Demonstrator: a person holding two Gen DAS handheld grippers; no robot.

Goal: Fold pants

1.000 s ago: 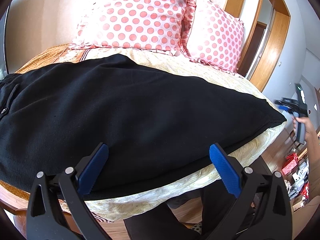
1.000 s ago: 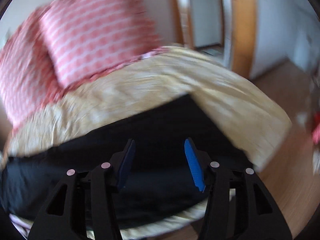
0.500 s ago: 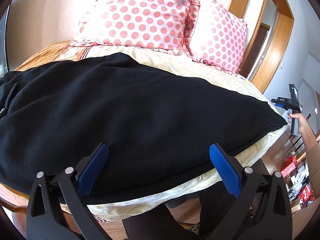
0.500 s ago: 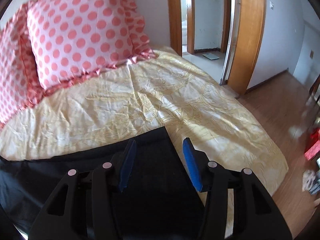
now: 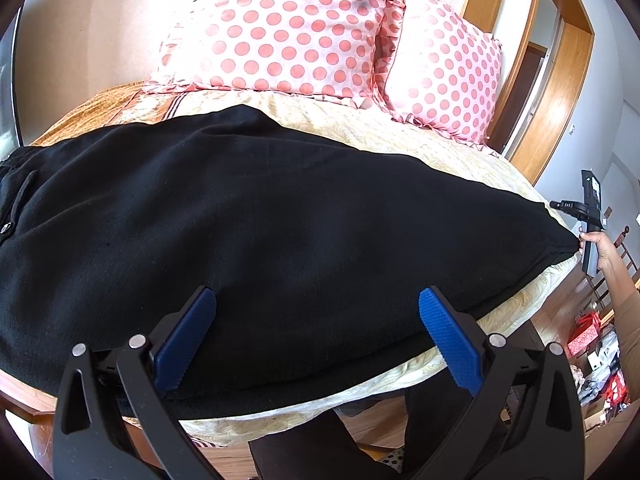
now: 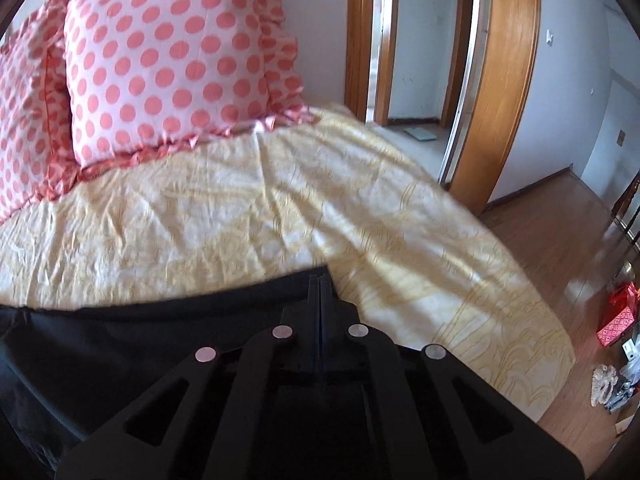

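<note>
Black pants (image 5: 280, 232) lie spread across the bed, waistband at the left and leg hems at the right. My left gripper (image 5: 316, 312) hovers open over the pants' near edge; its blue pads (image 5: 188, 332) stand wide apart with only fabric beneath them. My right gripper (image 6: 320, 280) is shut, its jaws pressed together on the far corner of the pants (image 6: 160, 340) at the hem. In the left wrist view that same gripper (image 5: 588, 212) shows at the right end of the pants, held by a hand (image 5: 600, 246).
Two pink polka-dot pillows (image 5: 288, 28) lean at the head of the bed. A yellow patterned sheet (image 6: 240, 208) covers the mattress. Right of the bed are a wooden floor (image 6: 560, 216), a wooden door frame (image 6: 496, 92) and bags and clutter (image 6: 616, 320).
The right gripper swung in over the hem corner and closed its jaws on it. The left gripper stayed open in place.
</note>
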